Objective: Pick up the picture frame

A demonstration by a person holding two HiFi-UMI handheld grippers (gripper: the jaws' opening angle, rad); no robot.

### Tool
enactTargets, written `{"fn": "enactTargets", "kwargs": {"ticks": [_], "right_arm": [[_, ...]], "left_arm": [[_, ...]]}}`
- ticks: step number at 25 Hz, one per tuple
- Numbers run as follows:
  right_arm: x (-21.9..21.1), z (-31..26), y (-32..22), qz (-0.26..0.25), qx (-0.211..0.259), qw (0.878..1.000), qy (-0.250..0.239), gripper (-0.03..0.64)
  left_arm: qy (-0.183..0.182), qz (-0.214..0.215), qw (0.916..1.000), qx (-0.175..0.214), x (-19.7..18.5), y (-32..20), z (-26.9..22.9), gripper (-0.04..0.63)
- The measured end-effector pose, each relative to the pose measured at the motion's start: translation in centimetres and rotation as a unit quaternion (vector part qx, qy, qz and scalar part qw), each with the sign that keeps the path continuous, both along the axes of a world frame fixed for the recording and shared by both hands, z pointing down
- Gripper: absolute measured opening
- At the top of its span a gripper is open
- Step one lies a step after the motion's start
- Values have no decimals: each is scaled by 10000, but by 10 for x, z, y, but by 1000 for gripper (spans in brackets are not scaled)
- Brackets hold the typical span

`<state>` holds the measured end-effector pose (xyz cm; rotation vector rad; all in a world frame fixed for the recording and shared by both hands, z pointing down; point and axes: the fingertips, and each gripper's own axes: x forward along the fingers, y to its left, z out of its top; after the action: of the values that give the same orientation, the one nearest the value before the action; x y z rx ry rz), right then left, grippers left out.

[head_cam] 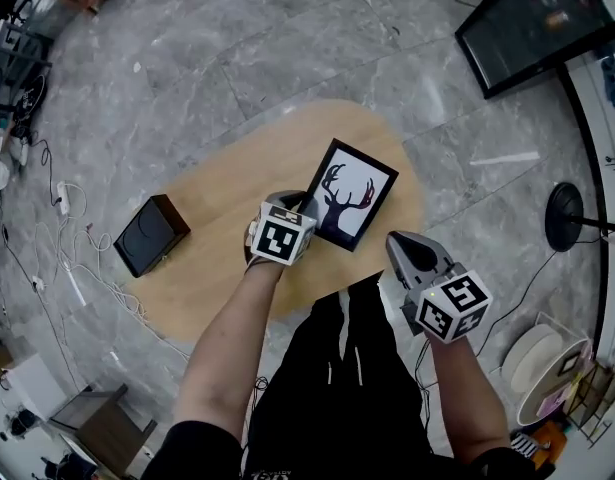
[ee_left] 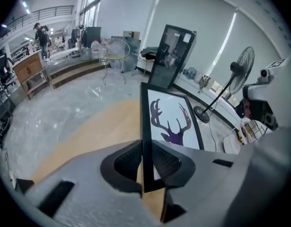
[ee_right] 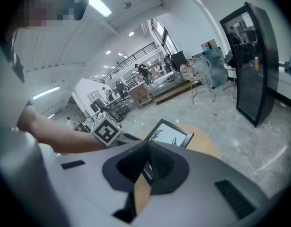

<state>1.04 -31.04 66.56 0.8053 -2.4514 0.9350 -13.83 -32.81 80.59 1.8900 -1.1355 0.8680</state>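
Right gripper (head_cam: 397,242) hanging by table's near edge, jaws closed and holding nothing, left gripper (head_cam: 305,206) clamping frame (head_cam: 349,194) by its left edge, frame tilting over wooden table (head_cam: 217,193), black box (head_cam: 150,234) sitting at table's left end, well apart from frame

One picture frame (head_cam: 349,194), one black box (head_cam: 151,234), one wooden table (head_cam: 219,196)

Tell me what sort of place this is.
Most likely a large open workshop or lab hall. It has a polished grey stone floor, a railed mezzanine above wooden counters, and loose cables trailing beside the wooden table.
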Motion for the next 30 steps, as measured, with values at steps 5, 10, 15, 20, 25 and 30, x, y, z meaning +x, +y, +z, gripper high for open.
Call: {"fn": "enactTargets", "kwargs": {"ticks": [5,10,15,20,25,30], "right_arm": [[-1,-57,-5,27,290,9996,-38,6],[2,-124,-9,116,663,9976,-151,6],[0,-181,1,273,937,9947,-308,6],[7,-227,15,395,1210,9912,-363,6],[23,-265,18,421,1454,9875,-434,6],[48,-287,17,310,1682,9838,-547,6]], "left_arm": [[88,-223,9985,496,-11,-1,-74,75],[102,-426,9942,982,-20,7,-148,75],[76,-509,9861,1582,-35,16,-223,75],[86,-494,9769,2077,-38,31,-289,75],[69,-551,9683,2436,-35,44,-333,75],[-30,-712,9619,2640,-20,55,-359,75]]}}
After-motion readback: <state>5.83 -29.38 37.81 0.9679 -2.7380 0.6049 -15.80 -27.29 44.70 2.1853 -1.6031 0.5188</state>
